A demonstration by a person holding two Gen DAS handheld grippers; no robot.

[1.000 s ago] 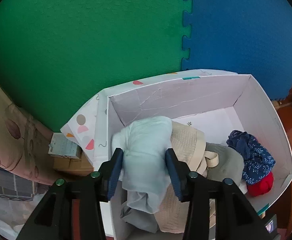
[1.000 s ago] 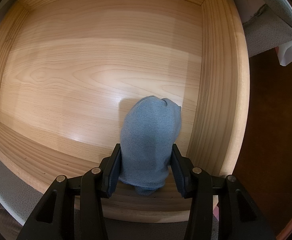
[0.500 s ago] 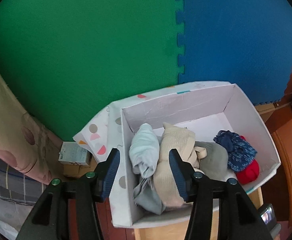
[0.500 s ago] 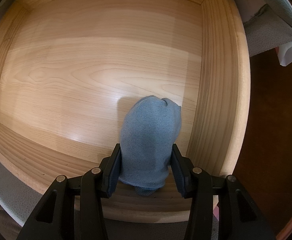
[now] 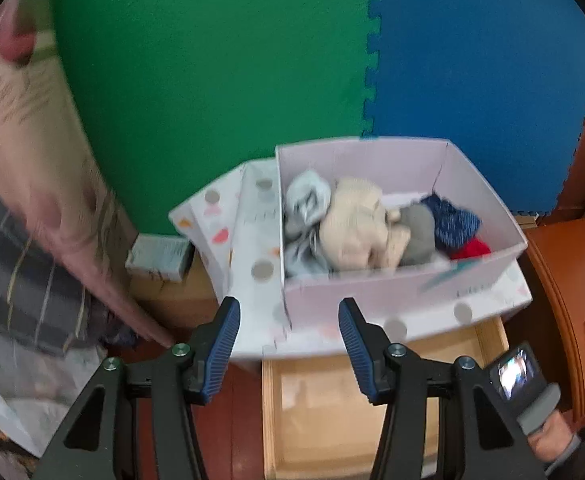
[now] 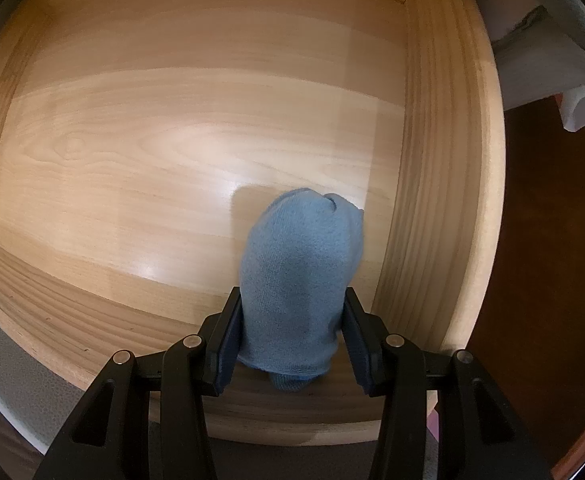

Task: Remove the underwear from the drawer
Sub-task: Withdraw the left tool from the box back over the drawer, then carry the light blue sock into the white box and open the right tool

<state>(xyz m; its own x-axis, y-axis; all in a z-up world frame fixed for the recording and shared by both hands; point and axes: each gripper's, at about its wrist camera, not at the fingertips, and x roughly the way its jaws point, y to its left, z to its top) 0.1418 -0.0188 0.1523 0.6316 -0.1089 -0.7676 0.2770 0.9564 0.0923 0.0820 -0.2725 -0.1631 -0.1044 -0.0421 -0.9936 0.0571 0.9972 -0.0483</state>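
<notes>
Right tongs (image 6: 290, 332) pinch the blue underwear (image 6: 298, 276) over the drawer (image 6: 432, 160); left tongs (image 5: 288, 344) spread, empty.

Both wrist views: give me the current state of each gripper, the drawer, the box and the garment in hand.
Left gripper: open, nothing between the jaws.
Right gripper: shut on the rolled blue knit garment, above the drawer floor.
Light wooden drawer: open, no other clothing visible inside.
White dotted cardboard box: open-topped, holding several bundled garments.
Pale blue bundle: lying at the box's left end.
</notes>
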